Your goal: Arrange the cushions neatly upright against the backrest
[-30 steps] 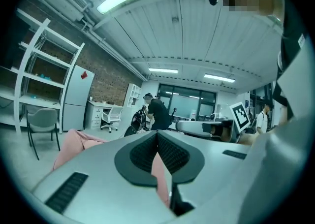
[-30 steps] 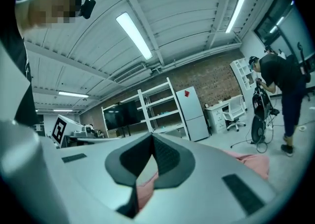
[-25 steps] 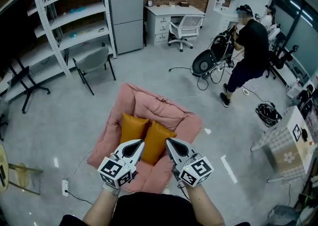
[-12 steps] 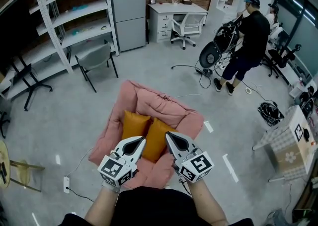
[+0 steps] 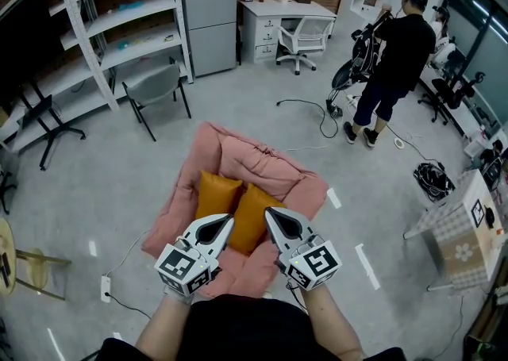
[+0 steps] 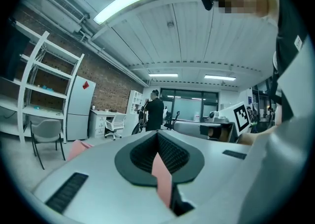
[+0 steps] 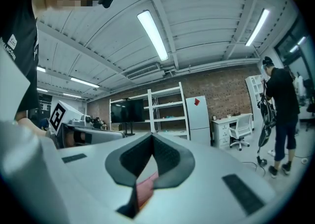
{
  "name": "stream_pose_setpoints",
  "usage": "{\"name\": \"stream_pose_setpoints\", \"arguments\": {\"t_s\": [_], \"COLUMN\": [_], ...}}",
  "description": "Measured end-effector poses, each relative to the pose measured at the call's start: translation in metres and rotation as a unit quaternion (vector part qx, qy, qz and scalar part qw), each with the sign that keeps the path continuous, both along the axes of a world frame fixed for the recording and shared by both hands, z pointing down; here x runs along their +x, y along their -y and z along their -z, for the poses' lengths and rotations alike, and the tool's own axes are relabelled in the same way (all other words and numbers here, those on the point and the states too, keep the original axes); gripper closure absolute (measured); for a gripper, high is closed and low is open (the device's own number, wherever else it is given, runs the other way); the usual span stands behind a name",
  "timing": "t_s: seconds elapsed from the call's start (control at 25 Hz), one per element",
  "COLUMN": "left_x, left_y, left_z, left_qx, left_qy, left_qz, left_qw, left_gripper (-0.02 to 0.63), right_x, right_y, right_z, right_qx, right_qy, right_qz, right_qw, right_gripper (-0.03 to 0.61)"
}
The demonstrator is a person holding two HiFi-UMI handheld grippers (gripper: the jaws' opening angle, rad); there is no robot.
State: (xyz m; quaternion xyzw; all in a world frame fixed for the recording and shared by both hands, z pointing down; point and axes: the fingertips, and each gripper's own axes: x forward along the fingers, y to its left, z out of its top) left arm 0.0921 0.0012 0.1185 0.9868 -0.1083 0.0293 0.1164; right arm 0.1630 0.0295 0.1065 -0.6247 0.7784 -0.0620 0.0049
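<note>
In the head view a pink floor sofa (image 5: 254, 163) lies on the concrete floor with its backrest on the far side. Two orange cushions stand side by side on its seat, leaning on the backrest: the left cushion (image 5: 216, 195) and the right cushion (image 5: 252, 213). My left gripper (image 5: 219, 224) and right gripper (image 5: 272, 218) hover above the sofa's near edge, both shut and holding nothing, tips just short of the cushions. Both gripper views look level across the room, with only slivers of pink sofa (image 6: 161, 181) (image 7: 144, 189) seen between the jaws.
A grey chair (image 5: 153, 90) and white shelving (image 5: 119, 18) stand at the far left. A person (image 5: 392, 58) stands at the far right by a desk (image 5: 284, 14) and office chair (image 5: 302, 38). Cables (image 5: 313, 109) lie on the floor; a power strip (image 5: 105, 289) sits near left.
The head view has shifted a little, so the sofa sits slightly lower and the person at the back has stepped to the right. Grippers and cushions keep their places.
</note>
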Motion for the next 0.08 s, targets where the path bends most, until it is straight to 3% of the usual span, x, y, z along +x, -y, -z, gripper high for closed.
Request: {"name": "stream_pose_setpoints", "arguments": {"t_s": [0.08], "left_x": [-0.0008], "left_y": [0.0033], "left_z": [0.0011], "left_qx": [-0.004], "left_qy": [-0.002], "left_qz": [0.003], "left_qw": [1.0], "left_gripper": [0.601], "right_x": [-0.0008], "right_y": [0.0012], "right_z": [0.0002], "right_qx": [0.0], "right_qy": [-0.001], "right_qz": [0.002], "right_qw": [1.0], "right_gripper": [0.571]}}
